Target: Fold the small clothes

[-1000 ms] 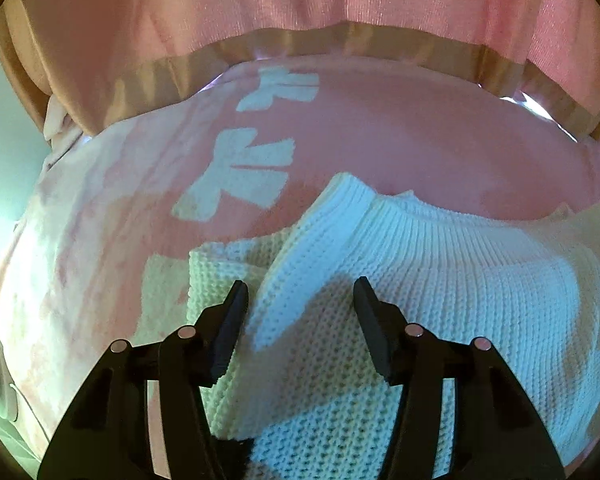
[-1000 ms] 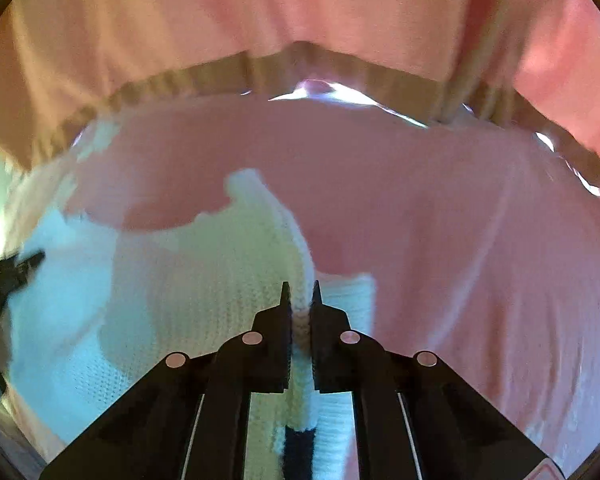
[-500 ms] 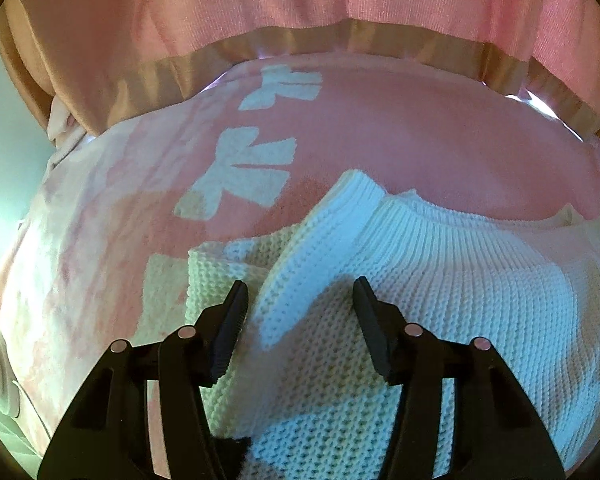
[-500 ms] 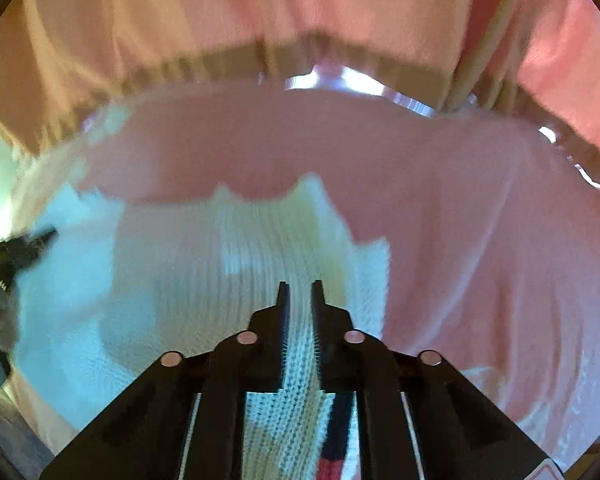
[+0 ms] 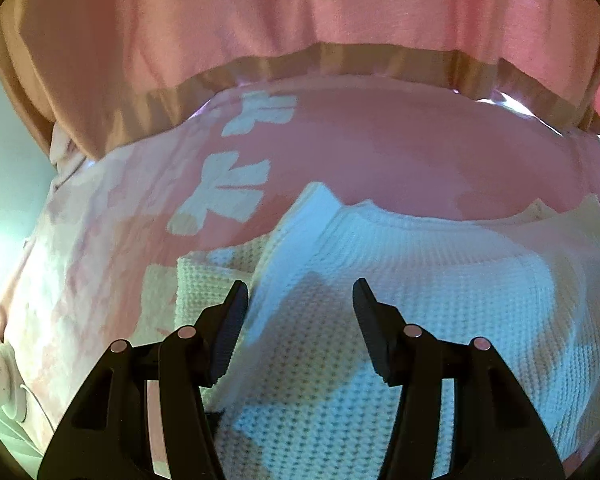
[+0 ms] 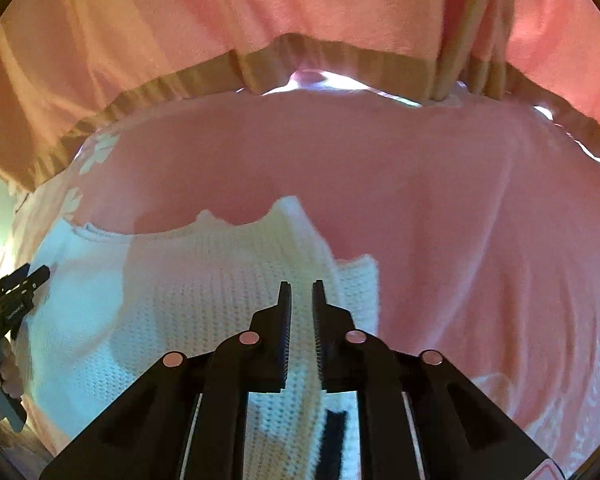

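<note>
White knitted sweater [image 5: 400,280] spread flat on a pink cloth with pale patterns [image 5: 100,240], its ribbed edge toward the far side, one sleeve folded over near the left; left gripper [image 5: 300,294] above the sweater's left part, jaws standing well apart, nothing clamped between them; right gripper [image 6: 301,292] above the sweater's right edge, jaws nearly together with a thin gap, no knit seen pinched; pink garment with a tan hem [image 6: 180,80] hanging beyond.
</note>
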Motion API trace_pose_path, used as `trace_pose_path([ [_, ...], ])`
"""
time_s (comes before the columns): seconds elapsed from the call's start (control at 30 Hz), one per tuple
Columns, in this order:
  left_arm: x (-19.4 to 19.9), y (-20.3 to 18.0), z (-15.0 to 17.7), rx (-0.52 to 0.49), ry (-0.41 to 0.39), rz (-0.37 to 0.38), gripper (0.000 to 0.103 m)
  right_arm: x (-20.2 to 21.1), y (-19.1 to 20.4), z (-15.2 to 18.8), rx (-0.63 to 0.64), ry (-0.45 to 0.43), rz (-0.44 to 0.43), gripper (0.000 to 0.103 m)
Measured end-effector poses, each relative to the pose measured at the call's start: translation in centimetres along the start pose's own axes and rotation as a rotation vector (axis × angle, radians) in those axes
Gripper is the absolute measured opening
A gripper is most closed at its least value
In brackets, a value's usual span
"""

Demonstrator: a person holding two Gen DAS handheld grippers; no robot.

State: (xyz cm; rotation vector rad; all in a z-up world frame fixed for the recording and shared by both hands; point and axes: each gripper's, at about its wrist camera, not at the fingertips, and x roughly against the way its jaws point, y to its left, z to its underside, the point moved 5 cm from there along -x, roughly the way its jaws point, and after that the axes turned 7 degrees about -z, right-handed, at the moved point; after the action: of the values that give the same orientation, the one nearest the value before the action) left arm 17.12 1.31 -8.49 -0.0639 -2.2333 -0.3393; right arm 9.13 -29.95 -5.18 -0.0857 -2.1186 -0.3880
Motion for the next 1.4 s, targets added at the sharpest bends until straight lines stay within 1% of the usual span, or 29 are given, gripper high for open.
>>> trace_pose_path([
  [0.07,0.4,-0.4,0.0,-0.007,-0.010,0.008,0.053,-1.0,-0.3,0.1,0.011,0.025,0.017,0.007],
  [0.1,0.5,-0.6,0.0,-0.009,-0.011,0.010,0.053,-2.0,-1.2,0.4,0.011,0.053,0.073,0.002],
  [0.13,0.6,-0.7,0.0,-0.013,-0.012,0.013,0.054,-2.7,-2.0,0.5,0.001,0.068,0.099,0.000],
  [0.27,0.6,-0.7,0.2,-0.017,-0.008,0.016,0.054,-1.6,-2.6,0.3,-0.068,0.036,0.054,0.000],
  [0.33,0.5,-0.5,0.2,-0.012,-0.005,0.013,0.054,-0.4,-1.7,0.1,-0.053,0.004,0.038,0.004],
  [0.4,0.6,-0.3,0.3,-0.007,-0.003,0.011,0.054,-0.1,-1.3,0.0,-0.035,-0.008,0.030,0.007],
  [0.47,0.6,-0.2,0.4,-0.005,-0.006,0.006,0.054,-0.4,-1.3,0.2,-0.034,0.003,0.037,0.012],
  [0.5,0.7,-0.1,0.4,-0.005,-0.005,0.006,0.054,-0.6,-1.5,0.3,-0.036,0.009,0.053,0.017],
  [0.53,0.7,-0.1,0.5,-0.003,-0.004,0.001,0.055,-0.9,-1.7,0.4,-0.035,0.014,0.069,0.023],
  [0.6,0.7,-0.1,0.5,-0.002,-0.006,-0.007,0.059,-1.2,-1.7,0.7,-0.027,0.025,0.084,0.027],
  [0.7,0.7,0.0,0.6,-0.004,-0.005,-0.020,0.063,-1.5,-1.4,1.1,-0.009,0.041,0.087,0.036],
  [0.73,0.7,0.0,0.6,-0.002,-0.002,-0.025,0.067,-1.7,-1.4,1.3,-0.006,0.044,0.091,0.037],
  [0.8,0.6,0.1,0.7,0.004,0.008,-0.029,0.069,-2.1,-1.4,1.7,0.002,0.058,0.097,0.037],
  [0.83,0.5,0.2,0.8,0.005,0.012,-0.026,0.069,-2.3,-1.4,1.9,0.009,0.062,0.096,0.033],
  [0.87,0.4,0.2,0.9,0.005,0.018,-0.018,0.069,-2.4,-1.3,2.0,0.021,0.063,0.093,0.027],
  [0.9,0.2,0.3,1.0,0.008,0.028,-0.008,0.064,-2.4,-1.3,2.1,0.021,0.062,0.081,0.007],
  [0.93,-0.1,0.4,1.2,0.012,0.040,0.005,0.042,-2.2,-1.2,2.1,0.016,0.057,0.070,0.007],
  [0.97,-0.8,0.6,1.5,0.018,0.080,0.030,0.026,-1.6,-1.1,2.0,0.017,0.040,0.058,0.007],
  [1.0,-1.1,1.2,1.6,0.041,0.099,0.031,0.003,-0.9,-0.9,1.9,0.016,0.023,0.052,0.007],
  [1.03,-1.1,1.7,1.7,0.066,0.102,0.024,0.000,0.1,-0.9,1.7,0.010,-0.003,0.041,0.007],
  [1.1,-0.6,3.3,1.8,0.109,0.103,0.044,0.000,1.6,-1.4,1.6,-0.017,-0.033,0.016,0.007],
  [1.13,-0.6,3.6,1.9,0.109,0.102,0.036,0.000,1.5,-1.8,1.8,-0.023,-0.030,0.018,0.007],
  [1.2,-1.6,3.9,2.6,0.090,0.127,0.008,0.000,-0.2,-2.8,2.4,-0.032,0.027,0.041,0.007],
  [1.23,-2.0,3.9,2.8,0.087,0.131,-0.012,0.000,-1.4,-3.1,2.9,-0.040,0.066,0.040,0.008],
  [1.27,-2.2,4.0,2.8,0.084,0.123,-0.025,0.000,-2.2,-3.2,3.2,-0.040,0.084,0.037,0.008],
  [1.3,-2.0,4.1,2.8,0.077,0.111,-0.027,0.000,-1.8,-3.2,3.1,-0.037,0.055,0.049,0.010],
  [1.33,-1.5,4.3,2.8,0.082,0.103,-0.015,0.000,-1.1,-3.0,3.1,-0.035,0.045,0.051,0.017],
  [1.37,-1.0,4.5,2.8,0.090,0.094,0.003,0.001,0.2,-2.7,3.0,-0.030,0.021,0.043,0.020],
  [1.4,0.1,4.9,3.1,0.097,0.084,0.027,0.006,1.4,-2.5,3.2,-0.029,-0.002,0.033,0.031],
])
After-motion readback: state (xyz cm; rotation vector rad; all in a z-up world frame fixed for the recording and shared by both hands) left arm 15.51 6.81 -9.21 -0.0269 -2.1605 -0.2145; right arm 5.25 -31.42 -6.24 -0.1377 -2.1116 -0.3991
